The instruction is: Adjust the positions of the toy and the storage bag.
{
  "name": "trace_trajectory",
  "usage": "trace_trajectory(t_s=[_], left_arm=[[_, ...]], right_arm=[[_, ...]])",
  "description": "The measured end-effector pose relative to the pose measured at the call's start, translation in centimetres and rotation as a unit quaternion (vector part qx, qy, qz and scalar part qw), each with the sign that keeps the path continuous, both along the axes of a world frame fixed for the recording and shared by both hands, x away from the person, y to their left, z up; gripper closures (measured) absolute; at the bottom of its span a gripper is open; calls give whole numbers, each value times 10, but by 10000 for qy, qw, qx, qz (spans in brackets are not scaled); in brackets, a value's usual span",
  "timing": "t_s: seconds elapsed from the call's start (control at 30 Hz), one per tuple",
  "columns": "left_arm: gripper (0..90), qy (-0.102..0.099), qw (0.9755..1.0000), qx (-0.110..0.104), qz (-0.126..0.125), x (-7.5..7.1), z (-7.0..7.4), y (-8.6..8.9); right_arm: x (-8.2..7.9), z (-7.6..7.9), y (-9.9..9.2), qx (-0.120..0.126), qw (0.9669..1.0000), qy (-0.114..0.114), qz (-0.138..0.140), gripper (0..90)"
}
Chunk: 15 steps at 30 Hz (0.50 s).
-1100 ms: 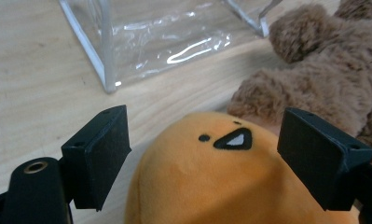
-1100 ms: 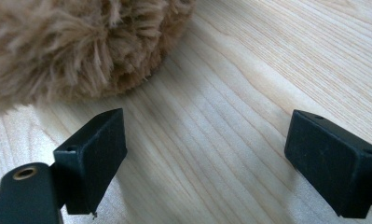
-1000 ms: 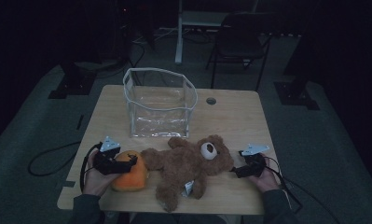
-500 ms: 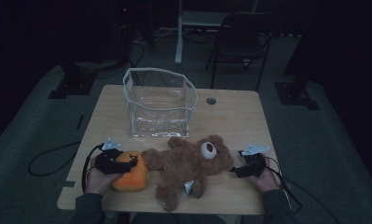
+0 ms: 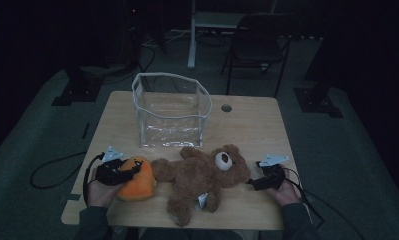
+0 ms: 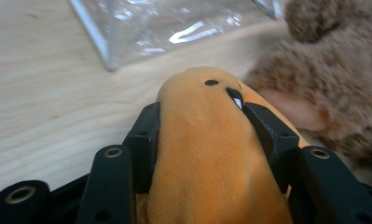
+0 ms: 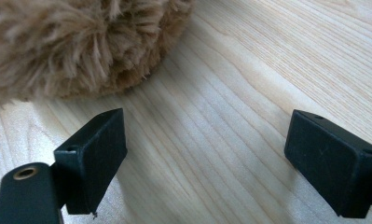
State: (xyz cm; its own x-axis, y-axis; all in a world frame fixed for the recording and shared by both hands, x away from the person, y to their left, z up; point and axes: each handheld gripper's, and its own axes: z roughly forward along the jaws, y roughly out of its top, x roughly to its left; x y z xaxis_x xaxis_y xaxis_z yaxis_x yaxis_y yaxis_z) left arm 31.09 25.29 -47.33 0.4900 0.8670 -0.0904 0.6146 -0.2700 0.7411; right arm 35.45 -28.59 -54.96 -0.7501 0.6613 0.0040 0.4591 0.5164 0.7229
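Observation:
An orange plush toy (image 5: 138, 183) with a small black eye lies at the table's front left, touching the arm of a brown teddy bear (image 5: 202, 175). My left gripper (image 5: 132, 171) has just been closing, and its black jaws now press into both sides of the orange plush toy (image 6: 211, 154). The teddy bear (image 6: 333, 88) lies on its back just beyond. My right gripper (image 5: 249, 182) rests on the wood by the bear's head. In the right gripper view, that gripper (image 7: 207, 140) is open over bare wood, with the bear's fur (image 7: 76, 42) just ahead of it.
A clear plastic bag-like bin (image 5: 171, 112) stands open behind the toys, mid-table. The wooden table (image 5: 257, 130) has a cable hole (image 5: 226, 107) near its far edge. A dark chair (image 5: 257, 45) stands beyond it. Cables trail off both front corners.
The left jaws have drawn in onto the orange plush toy, which they straddled loosely before. The right hand and the teddy bear have not moved.

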Motion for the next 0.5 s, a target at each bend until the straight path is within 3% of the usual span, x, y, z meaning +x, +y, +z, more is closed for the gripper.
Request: trace_trajectory(t_s=[0.3,0.5], left_arm=[[510,-226,9989,119,382,6,3,12],[509,-402,9966,312,651,21,6,22]], right_arm=[[0,0,0,1,10000,-2,-4,121],[0,0,0,4,10000,-9,-13,122]])
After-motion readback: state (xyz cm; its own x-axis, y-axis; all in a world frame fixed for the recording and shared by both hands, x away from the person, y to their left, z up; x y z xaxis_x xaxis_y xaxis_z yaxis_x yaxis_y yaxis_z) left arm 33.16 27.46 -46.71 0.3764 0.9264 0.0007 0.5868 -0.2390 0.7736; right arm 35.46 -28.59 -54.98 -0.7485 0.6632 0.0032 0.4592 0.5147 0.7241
